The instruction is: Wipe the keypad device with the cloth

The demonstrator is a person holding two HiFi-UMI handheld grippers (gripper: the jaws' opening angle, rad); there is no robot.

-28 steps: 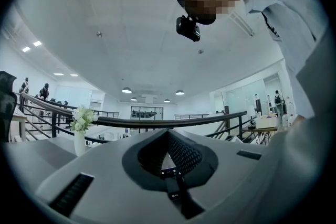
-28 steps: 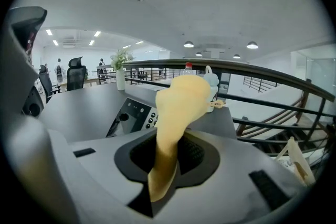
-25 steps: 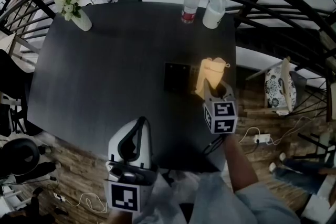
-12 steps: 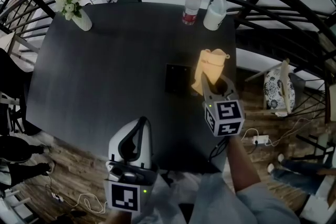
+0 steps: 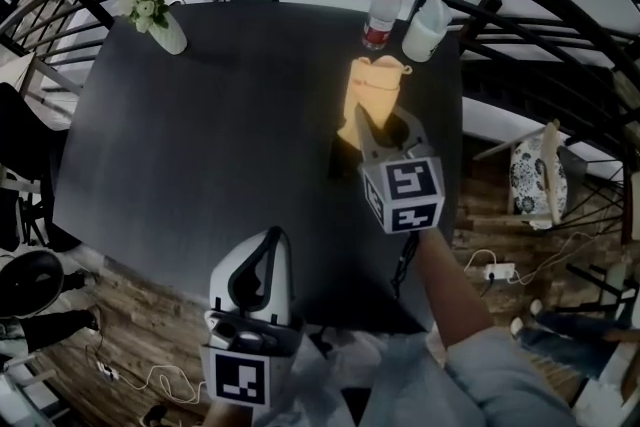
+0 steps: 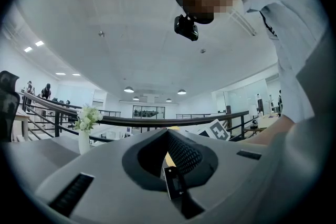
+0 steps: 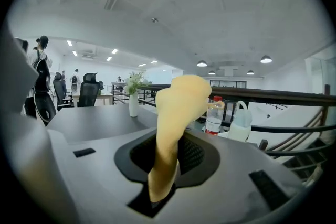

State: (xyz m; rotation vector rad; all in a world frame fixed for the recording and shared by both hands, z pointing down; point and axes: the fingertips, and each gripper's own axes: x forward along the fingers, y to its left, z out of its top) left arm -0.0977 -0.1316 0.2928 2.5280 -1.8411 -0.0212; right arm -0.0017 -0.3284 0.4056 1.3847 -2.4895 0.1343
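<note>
The right gripper [image 5: 375,127], jaws clamped on the yellow cloth [image 5: 372,93], has carried it up toward the bottle [image 5: 381,13], hiding the keypad device lying short of the bottle. The left gripper [image 5: 268,245] waits farthest from the bottle, jaws closed and empty; wiping looks paused

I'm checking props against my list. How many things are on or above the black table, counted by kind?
Clear plastic bottle with red cap and label: 1
White plastic jug with handle: 1
White vase of white flowers: 1
Yellow cloth, held in the right gripper: 1
Total: 4
Anything beneath the cloth is hidden and is not counted.
</note>
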